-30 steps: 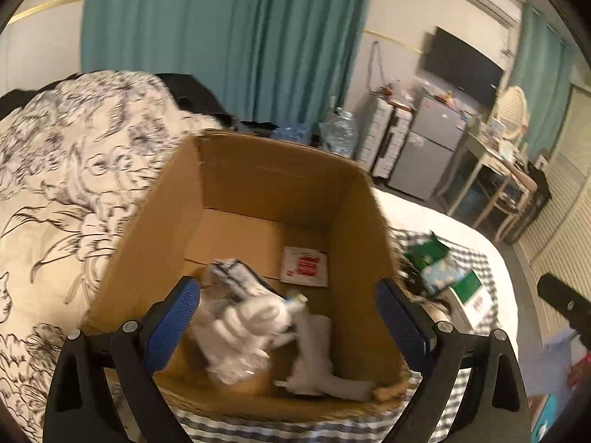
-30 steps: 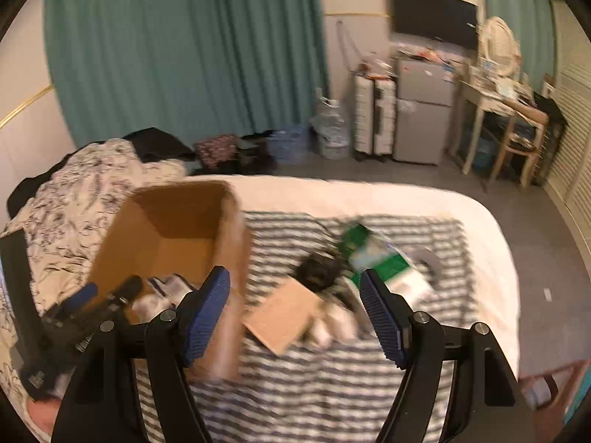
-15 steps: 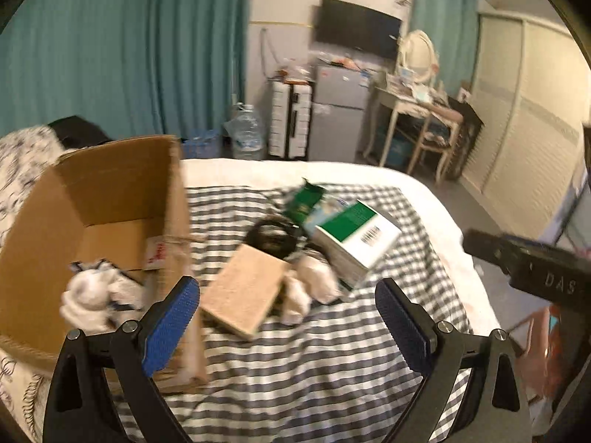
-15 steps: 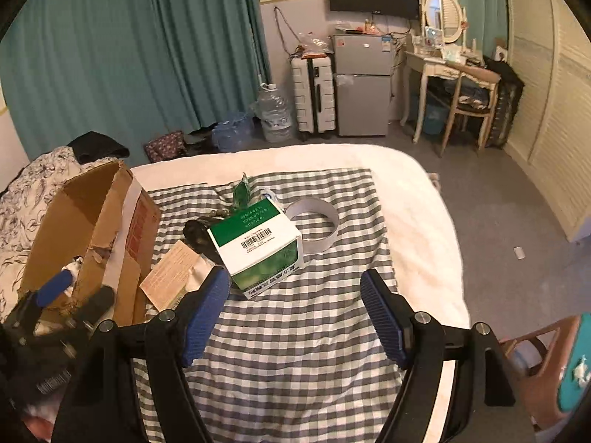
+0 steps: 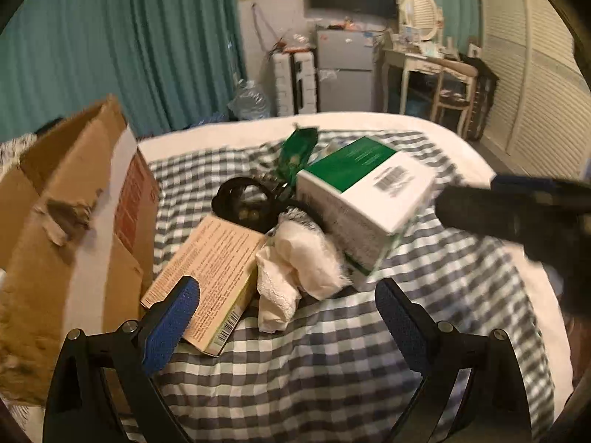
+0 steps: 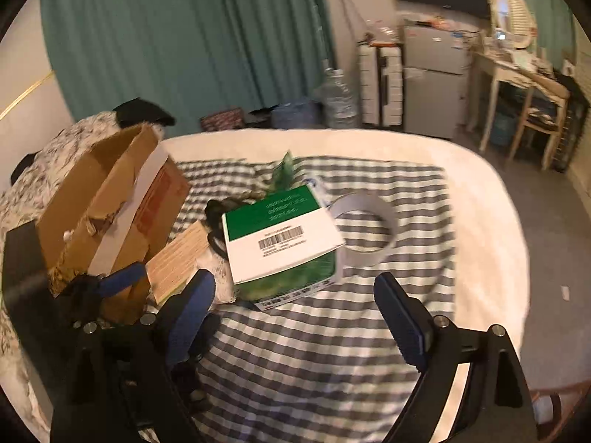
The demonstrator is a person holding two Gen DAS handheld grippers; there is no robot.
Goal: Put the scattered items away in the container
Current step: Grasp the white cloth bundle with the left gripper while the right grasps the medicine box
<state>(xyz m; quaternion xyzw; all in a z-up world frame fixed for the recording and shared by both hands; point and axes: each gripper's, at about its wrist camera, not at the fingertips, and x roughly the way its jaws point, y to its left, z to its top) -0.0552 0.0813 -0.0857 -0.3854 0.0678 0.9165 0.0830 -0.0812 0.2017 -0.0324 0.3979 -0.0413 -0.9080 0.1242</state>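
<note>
Your views are motion-blurred, and the cardboard box (image 5: 74, 221) at the bed's left edge is cut off, its inside hidden. A black cable (image 5: 240, 199) lies half buried behind the tan carton (image 5: 210, 269), white cloth (image 5: 295, 265) and green-and-white box (image 6: 280, 236) mid-bed; a tape ring (image 6: 369, 229) sits beside them. Your left hand-held gripper (image 5: 284, 317) hangs wide apart, empty, over the checked blanket (image 5: 332, 369). Your right hand-held gripper (image 6: 295, 313) is opening, nothing between its pads.
</note>
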